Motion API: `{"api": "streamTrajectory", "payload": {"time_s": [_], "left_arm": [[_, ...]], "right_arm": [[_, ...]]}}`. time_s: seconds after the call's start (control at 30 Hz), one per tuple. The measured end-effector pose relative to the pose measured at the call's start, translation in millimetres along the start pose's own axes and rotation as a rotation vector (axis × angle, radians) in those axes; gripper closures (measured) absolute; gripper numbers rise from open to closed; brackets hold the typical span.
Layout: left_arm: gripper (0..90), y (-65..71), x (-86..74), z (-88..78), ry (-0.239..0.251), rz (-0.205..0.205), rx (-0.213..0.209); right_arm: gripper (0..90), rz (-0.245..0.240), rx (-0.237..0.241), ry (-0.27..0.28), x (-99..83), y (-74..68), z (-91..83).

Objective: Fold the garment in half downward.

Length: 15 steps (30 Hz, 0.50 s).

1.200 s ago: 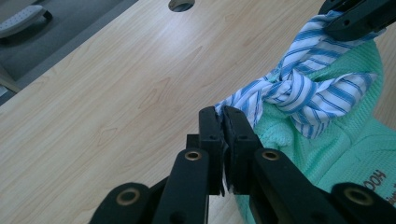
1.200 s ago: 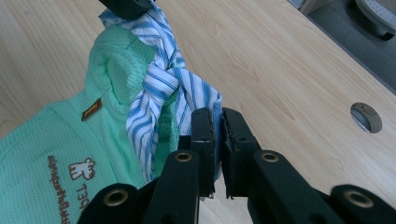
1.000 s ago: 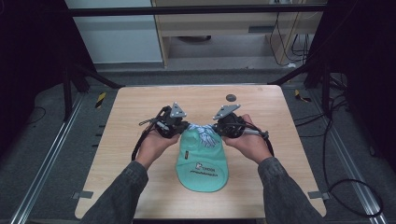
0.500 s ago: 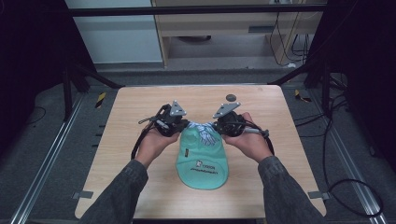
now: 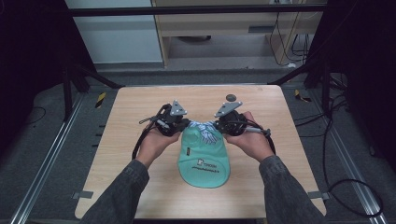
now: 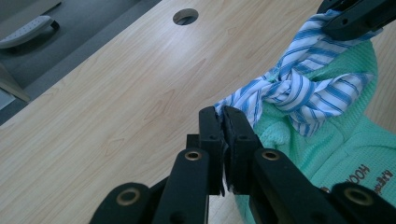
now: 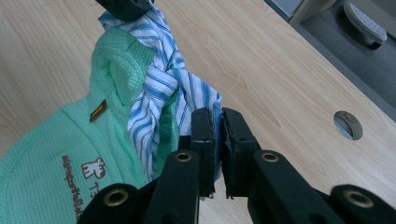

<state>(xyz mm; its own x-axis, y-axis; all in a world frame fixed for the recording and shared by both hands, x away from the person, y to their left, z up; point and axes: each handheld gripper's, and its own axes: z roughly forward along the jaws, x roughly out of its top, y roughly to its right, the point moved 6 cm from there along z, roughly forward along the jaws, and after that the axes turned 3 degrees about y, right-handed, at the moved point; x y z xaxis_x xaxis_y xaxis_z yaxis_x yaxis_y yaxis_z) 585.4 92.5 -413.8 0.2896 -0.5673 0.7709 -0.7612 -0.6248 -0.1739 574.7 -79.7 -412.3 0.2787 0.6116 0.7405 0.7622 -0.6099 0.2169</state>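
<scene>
At the middle of the pale wooden table [image 5: 140, 140], I hold both ends of a blue-and-white striped cloth strip [image 6: 299, 88] knotted over the top of a mint-green waffle-knit pouch [image 5: 204, 161], my left gripper [image 6: 223, 122] clamped on one end and my right gripper [image 7: 215, 122] clamped on the other. The knot looks loosely crossed. If I pull unevenly, a thin end could slip from the jaws, or the light pouch could drag across the wood instead of tightening.

High view dim, dark at its edges; gripper views bright, evenly lit, sharp; near jaws slightly soft.
</scene>
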Motion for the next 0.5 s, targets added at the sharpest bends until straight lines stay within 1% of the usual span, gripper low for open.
{"api": "streamTrajectory", "payload": {"time_s": [0.17,0.2,0.27,0.37,0.5], "left_arm": [[87.1,-4.0,6.0,-1.4,0.008,0.002,0.013],[87.1,-5.7,8.9,-2.3,0.004,0.013,0.016],[87.1,-6.4,11.4,-3.1,0.005,0.02,0.019],[87.0,-6.0,11.5,-2.6,0.009,0.022,0.018],[87.0,-5.0,10.4,-0.2,0.0,0.036,0.018]], "right_arm": [[84.2,0.003,-0.009,0.01,3.6,3.6,-0.7],[84.2,0.002,-0.012,0.016,5.8,5.6,-1.2],[84.2,0.001,-0.018,0.019,7.6,7.9,-1.9],[84.1,-0.001,-0.024,0.016,8.1,9.1,-2.4],[84.1,-0.009,-0.024,0.007,6.3,9.3,-1.3]]}}
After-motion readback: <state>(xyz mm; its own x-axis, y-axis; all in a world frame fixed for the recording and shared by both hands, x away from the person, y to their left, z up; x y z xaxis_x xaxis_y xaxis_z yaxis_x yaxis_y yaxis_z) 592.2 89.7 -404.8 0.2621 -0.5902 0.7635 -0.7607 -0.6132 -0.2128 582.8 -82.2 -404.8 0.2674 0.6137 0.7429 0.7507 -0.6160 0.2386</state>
